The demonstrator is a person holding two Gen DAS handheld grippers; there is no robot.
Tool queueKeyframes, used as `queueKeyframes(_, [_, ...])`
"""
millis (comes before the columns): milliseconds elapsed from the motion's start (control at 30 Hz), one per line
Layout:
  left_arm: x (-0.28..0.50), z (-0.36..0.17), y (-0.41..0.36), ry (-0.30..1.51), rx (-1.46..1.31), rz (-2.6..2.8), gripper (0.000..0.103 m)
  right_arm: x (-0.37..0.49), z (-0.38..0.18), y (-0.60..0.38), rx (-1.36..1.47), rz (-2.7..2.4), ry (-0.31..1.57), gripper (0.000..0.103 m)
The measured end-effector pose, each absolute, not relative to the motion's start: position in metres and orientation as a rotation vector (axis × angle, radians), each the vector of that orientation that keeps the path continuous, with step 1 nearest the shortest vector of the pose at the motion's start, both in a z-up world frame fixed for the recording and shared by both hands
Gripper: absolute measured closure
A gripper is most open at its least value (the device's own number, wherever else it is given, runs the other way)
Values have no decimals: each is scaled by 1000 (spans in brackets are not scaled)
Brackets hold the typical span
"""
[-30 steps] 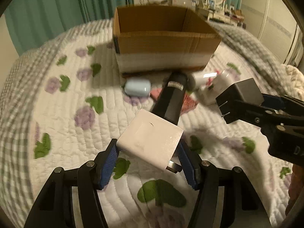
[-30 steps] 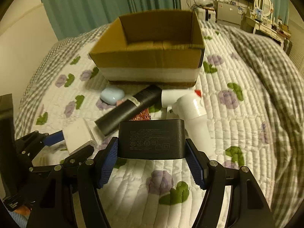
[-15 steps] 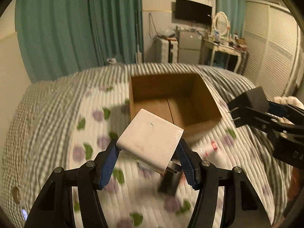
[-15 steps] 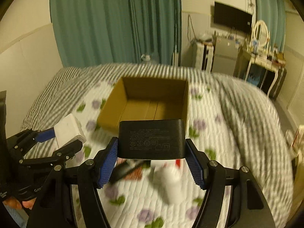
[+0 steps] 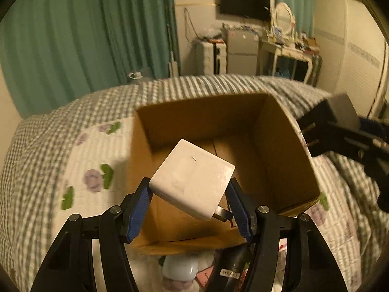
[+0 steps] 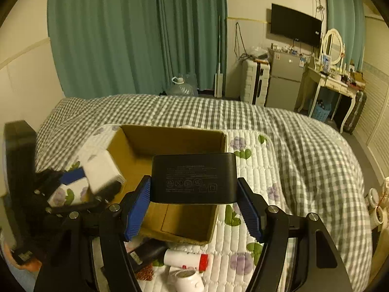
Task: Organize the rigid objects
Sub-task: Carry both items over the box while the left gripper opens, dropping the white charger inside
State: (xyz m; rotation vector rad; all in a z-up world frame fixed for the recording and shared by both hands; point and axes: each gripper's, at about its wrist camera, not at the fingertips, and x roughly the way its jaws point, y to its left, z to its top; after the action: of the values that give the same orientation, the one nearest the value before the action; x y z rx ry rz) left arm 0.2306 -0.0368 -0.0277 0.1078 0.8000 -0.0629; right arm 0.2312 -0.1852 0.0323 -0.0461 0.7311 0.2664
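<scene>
Both grippers have risen from the quilt and now hang over the cardboard box (image 5: 287,150), which a second ago stood beyond them on the bed.

From the left wrist, the left gripper (image 5: 190,205) pinches a white charger (image 5: 192,178) between its blue pads (image 5: 137,210). The charger is a squarish white block with rounded edges, tilted so one corner points up, and a metal prong sticks out of its lower right side. The jaws are spread only as wide as the block and press on its two sides. It hangs above the near half of the open box, whose brown floor shows behind it. At the right edge, the right gripper (image 5: 340,131) carries a black adapter (image 5: 338,112) with two prongs facing the box, just outside the box's right wall. Below the box's near wall lie a pale blue case (image 5: 180,269) and a black cylinder (image 5: 233,267) on the quilt.

From the right wrist, the right gripper (image 6: 194,208) clamps the black adapter (image 6: 193,178), a wide flat brick with pale printed text and symbols on its upper face. Its jaws are set to the brick's full width, pads tight on both ends, and it hovers over the box (image 6: 170,141). Left of the box's centre, the left gripper (image 6: 80,182) holds the white charger (image 6: 102,172), blurred, above the box's left wall. Near the box's front wall lie the black cylinder (image 6: 145,251) and a white tube with a red cap (image 6: 186,259).
</scene>
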Motion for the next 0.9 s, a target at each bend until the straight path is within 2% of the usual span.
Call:
queueKeyframes(167, [235, -48, -42, 830, 97, -77, 39, 245, 8, -187, -46, 281, 760, 35])
queueKeyframes(267, [231, -44, -46, 810, 95, -63, 31, 247, 3, -188, -32, 291, 766, 35])
queueKeyframes(300, [228, -38, -45, 782, 90, -62, 22, 248, 2, -187, -34, 293, 768, 35])
queueKeyframes(333, [226, -32, -44, 766, 85, -59, 19, 247, 2, -186, -37, 293, 768, 35])
queueKeyframes(567, [215, -3, -23, 725, 71, -19, 19, 245, 6, -176, -51, 305, 766, 35])
queueKeyframes(900, [200, -18, 13, 760, 62, 40, 19, 253, -30, -166, -23, 307, 827, 36])
